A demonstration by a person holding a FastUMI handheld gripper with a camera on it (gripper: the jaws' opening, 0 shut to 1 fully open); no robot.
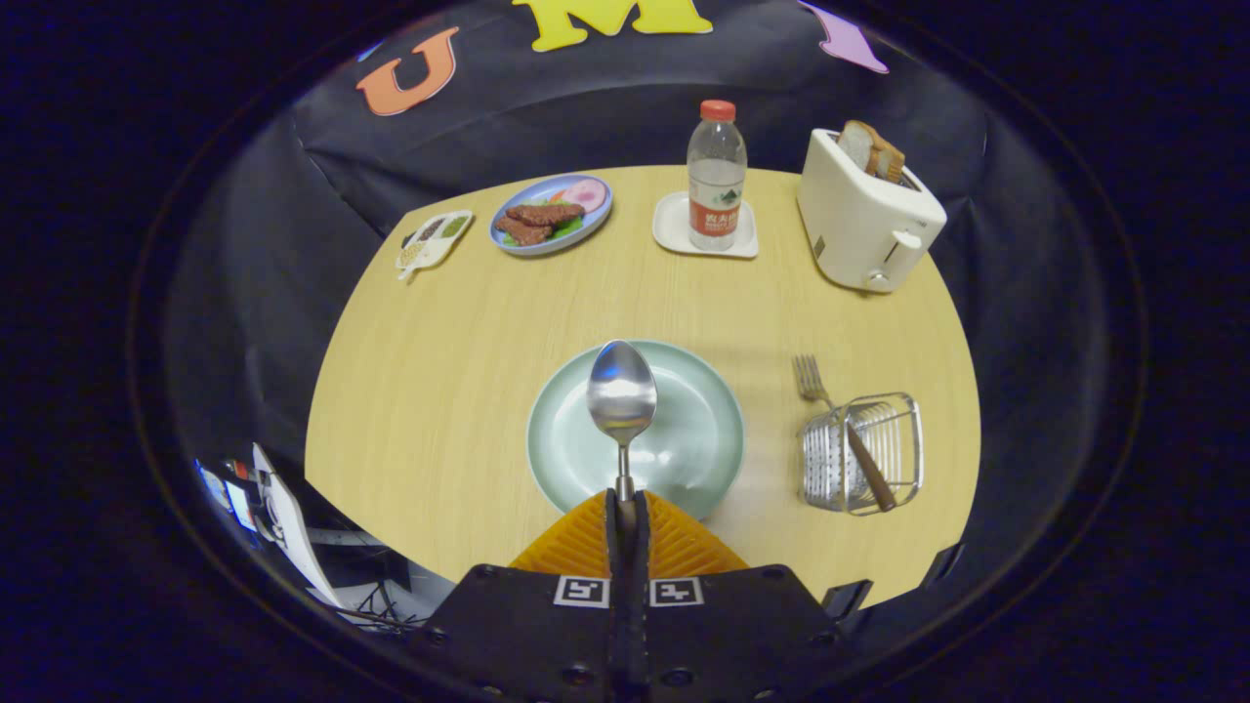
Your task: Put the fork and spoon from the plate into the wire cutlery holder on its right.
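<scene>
My gripper (625,500) is shut on the handle of a metal spoon (622,394), whose bowl points away from me and hovers over the pale green plate (698,439). The two orange fingers (576,542) press together on the handle just at the plate's near rim. To the right of the plate stands the wire cutlery holder (864,454). A fork (830,410) with a wooden handle stands in it, leaning, tines up and pointing away.
At the back of the round wooden table (439,371) are a white toaster (864,220) with bread, a water bottle (716,176) on a white coaster, a blue plate of food (552,215) and a small condiment dish (433,239). Clutter sits below the table's left edge.
</scene>
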